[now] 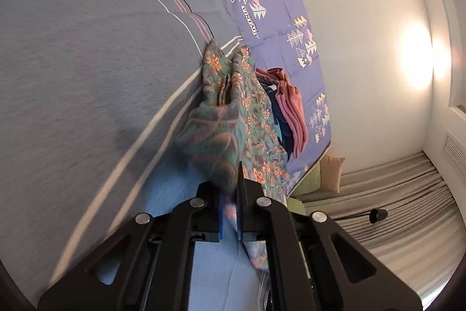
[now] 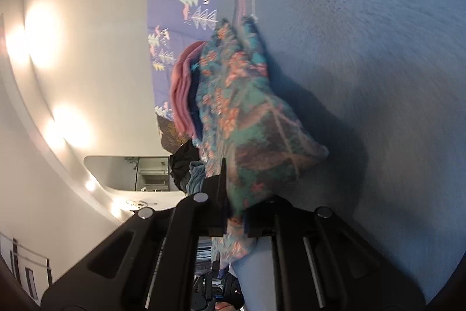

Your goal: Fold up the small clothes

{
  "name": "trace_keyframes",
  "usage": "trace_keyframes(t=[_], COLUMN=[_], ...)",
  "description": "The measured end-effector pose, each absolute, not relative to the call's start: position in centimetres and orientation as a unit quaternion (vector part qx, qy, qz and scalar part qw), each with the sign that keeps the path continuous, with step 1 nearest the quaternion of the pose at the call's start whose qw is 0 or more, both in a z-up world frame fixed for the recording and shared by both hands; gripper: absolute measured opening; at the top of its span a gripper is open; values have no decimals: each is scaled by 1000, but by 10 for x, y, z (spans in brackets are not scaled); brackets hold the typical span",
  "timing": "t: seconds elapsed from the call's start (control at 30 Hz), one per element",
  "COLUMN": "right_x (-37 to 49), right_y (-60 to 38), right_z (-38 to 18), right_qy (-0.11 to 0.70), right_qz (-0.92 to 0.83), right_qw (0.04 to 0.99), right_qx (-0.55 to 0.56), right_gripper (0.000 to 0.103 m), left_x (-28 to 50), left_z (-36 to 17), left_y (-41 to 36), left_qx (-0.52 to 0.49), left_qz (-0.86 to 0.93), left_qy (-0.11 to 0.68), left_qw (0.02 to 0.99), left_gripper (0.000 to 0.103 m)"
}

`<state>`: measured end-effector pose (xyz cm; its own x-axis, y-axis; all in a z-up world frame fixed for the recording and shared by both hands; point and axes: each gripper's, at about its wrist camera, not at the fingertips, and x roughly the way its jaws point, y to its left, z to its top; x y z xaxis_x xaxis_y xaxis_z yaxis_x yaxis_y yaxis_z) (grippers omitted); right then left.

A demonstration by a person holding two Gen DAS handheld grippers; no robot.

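Surface: grey-blue striped blanket [image 1: 87, 63]. Item: floral teal garment [image 1: 227, 112], pinched at one edge by left gripper [image 1: 231, 194], another by right gripper [image 2: 233, 212]; folded pink garment [image 1: 291, 107] beside.

Grey-blue bed [image 1: 72, 72]: floral garment [image 1: 233, 112], pink folded clothes [image 1: 291, 110], purple sheet [image 1: 279, 28].

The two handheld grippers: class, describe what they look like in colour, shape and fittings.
The left gripper and the right gripper look alike: matte black angular bodies with cut-out slots, round silver bolt heads on the linkage arms, and flat black fingers. The left shows blue pads inside its fingers. The right shows bare metal guide rods. No markings or sleeves are visible.
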<state>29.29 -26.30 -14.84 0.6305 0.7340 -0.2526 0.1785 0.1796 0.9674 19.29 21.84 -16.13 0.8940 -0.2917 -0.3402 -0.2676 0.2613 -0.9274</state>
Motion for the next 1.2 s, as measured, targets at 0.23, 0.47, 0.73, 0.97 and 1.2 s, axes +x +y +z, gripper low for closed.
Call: trace_keyframes(t=[0.23,0.47,0.73,0.97,1.2], right_x=[238,251,242,243,240], right_y=[-276,-278,-278,-278,-279], right_z=[-144,-152,-159,-160,-161], right_qy=[384,396,394,392,389], right_qz=[232,218,222,229,229], right_qw=[674,674,664,659,663], right_qx=[587,585,596,600,598], right_gripper=[6,7,10,11,11], left_x=[122,130,205,230,188], left_z=[-155,-161,-158,-156,-150], left_y=[222,225,222,215,212], left_qx=[-592,-616,-623,-620,-601], left_qz=[-25,-52,-33,-2,19], left_qy=[222,227,266,314,345], left_qw=[774,752,735,719,721], left_gripper=[0,35,42,42,50])
